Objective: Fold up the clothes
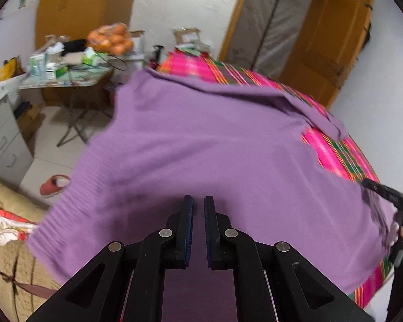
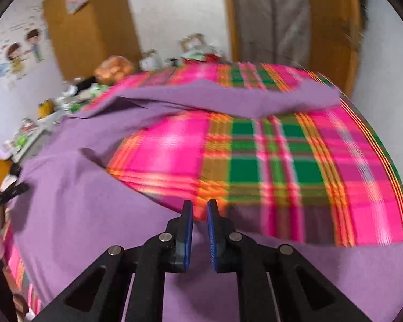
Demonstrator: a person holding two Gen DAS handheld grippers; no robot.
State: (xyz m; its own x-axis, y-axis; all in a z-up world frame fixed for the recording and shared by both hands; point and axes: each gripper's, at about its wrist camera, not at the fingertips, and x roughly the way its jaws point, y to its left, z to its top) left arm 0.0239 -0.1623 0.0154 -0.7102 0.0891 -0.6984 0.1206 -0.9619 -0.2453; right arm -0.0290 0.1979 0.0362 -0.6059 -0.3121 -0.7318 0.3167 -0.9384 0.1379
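While the purple sweater [image 1: 207,145] lies spread over the plaid bedspread [image 1: 333,150], the left-wrist view shows the left gripper [image 1: 198,204] at the garment's near hem, its blue pads nearly together with purple knit running between them, apparently pinched. One sleeve lies folded across the sweater's far edge; the right gripper [image 1: 384,193] shows at the sweater's right edge. In the right-wrist view, the right gripper [image 2: 200,209] has its jaws nearly together at the sweater's [image 2: 67,187] near edge; whether cloth is caught there cannot be told. The sleeve [image 2: 228,102] crosses the bedspread [image 2: 282,166] beyond the body. Judged progress: early; the body fold and remaining folds are still to do.
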